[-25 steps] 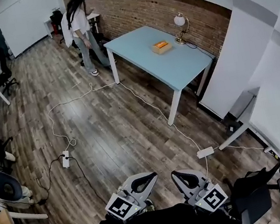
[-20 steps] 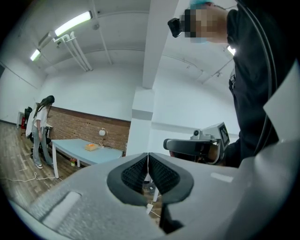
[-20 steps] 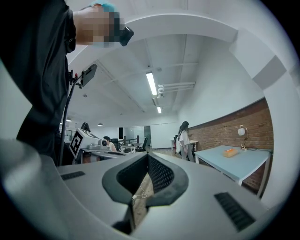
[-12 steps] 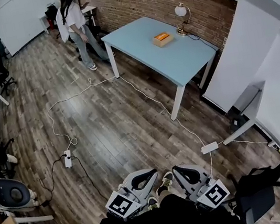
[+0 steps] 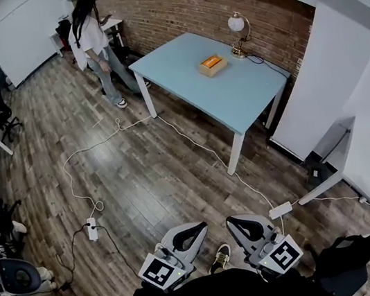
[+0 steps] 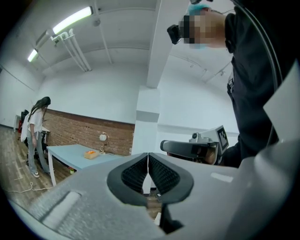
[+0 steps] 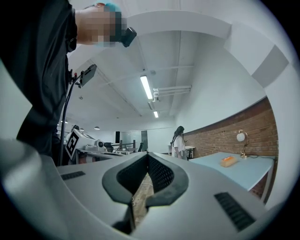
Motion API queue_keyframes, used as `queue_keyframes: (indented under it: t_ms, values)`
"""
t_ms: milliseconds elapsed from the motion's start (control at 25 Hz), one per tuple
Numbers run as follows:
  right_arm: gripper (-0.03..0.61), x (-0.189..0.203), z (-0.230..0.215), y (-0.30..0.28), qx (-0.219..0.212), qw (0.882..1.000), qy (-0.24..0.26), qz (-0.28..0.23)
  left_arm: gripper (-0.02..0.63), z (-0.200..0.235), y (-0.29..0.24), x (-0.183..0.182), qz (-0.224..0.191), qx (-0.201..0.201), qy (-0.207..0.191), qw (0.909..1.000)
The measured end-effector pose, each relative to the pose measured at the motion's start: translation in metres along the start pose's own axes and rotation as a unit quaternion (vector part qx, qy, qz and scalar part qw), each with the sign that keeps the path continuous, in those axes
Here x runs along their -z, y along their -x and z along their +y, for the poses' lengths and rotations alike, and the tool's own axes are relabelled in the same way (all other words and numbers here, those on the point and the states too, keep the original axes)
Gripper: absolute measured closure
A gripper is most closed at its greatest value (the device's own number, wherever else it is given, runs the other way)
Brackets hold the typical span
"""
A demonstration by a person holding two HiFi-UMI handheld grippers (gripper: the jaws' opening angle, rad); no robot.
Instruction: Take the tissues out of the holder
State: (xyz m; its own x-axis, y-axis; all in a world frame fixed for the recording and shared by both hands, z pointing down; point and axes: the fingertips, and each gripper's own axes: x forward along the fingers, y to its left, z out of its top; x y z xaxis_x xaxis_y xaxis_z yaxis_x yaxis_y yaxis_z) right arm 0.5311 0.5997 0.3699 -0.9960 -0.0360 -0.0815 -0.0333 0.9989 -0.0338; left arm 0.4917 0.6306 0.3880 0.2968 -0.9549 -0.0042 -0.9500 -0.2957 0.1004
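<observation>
Approaching the table (image 5: 178, 64), I carry the left hand-held gripper (image 5: 189, 233) and right hand-held gripper (image 5: 239, 226) clenched and empty. The holder (image 5: 213, 64) sits near the table's far edge, beside the lamp (image 5: 238, 26). Next, I judge, I must close in and open one. The table looks slightly nearer than a second ago.

no legible text or labels
</observation>
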Motion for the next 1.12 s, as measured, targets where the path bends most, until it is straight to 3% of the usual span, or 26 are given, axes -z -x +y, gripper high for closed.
queue_keyframes:
  t_ms: [480,720,1120]
  values:
    - [0.574,-0.004,-0.088,-0.039,-0.003,1.000,0.007,0.001,0.604,0.059,-0.072,-0.023,-0.013,-0.019,-0.010,0.9997]
    - [0.574,0.002,-0.118,-0.070,0.006,1.000,0.004,0.003,0.604,0.104,-0.085,-0.010,-0.004,-0.026,0.004,0.9996]
    - [0.574,0.011,-0.169,-0.169,0.057,0.998,0.014,0.012,0.604,0.218,-0.115,-0.020,-0.008,0.031,0.006,0.9995]
